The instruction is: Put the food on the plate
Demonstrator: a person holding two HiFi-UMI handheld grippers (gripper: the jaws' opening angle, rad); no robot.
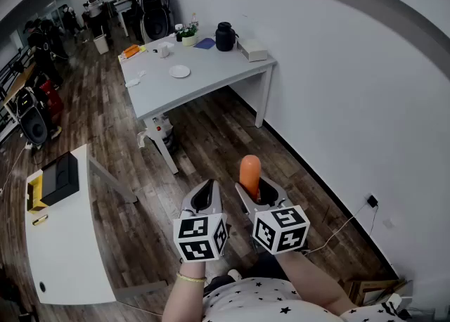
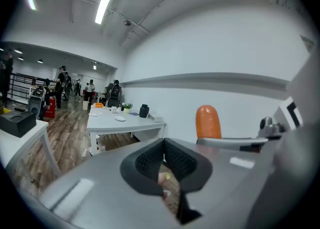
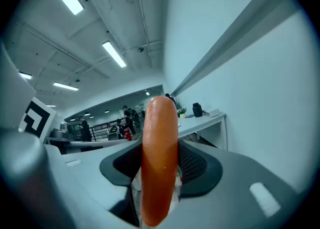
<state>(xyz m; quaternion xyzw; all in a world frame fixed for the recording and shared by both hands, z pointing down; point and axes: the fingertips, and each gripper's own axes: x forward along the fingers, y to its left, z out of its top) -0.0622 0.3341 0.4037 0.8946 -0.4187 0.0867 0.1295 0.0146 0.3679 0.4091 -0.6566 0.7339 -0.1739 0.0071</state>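
An orange sausage (image 1: 249,171) stands upright between the jaws of my right gripper (image 1: 259,192), which is shut on it. In the right gripper view the sausage (image 3: 159,160) fills the middle, its tip pointing up and forward. My left gripper (image 1: 204,198) hangs beside it, shut with nothing between its jaws; in the left gripper view the jaws (image 2: 165,162) meet and the sausage (image 2: 208,122) shows to the right. A small white plate (image 1: 179,71) lies on the grey table (image 1: 211,74) far ahead, also seen as a small plate (image 2: 120,119) in the left gripper view.
The grey table carries a black jug (image 1: 225,36), a white box (image 1: 253,50), a cup (image 1: 163,50), a potted plant (image 1: 188,35) and an orange item (image 1: 131,51). A white desk (image 1: 63,257) with a black box (image 1: 60,178) stands at my left. People stand at the far left. Wood floor lies between.
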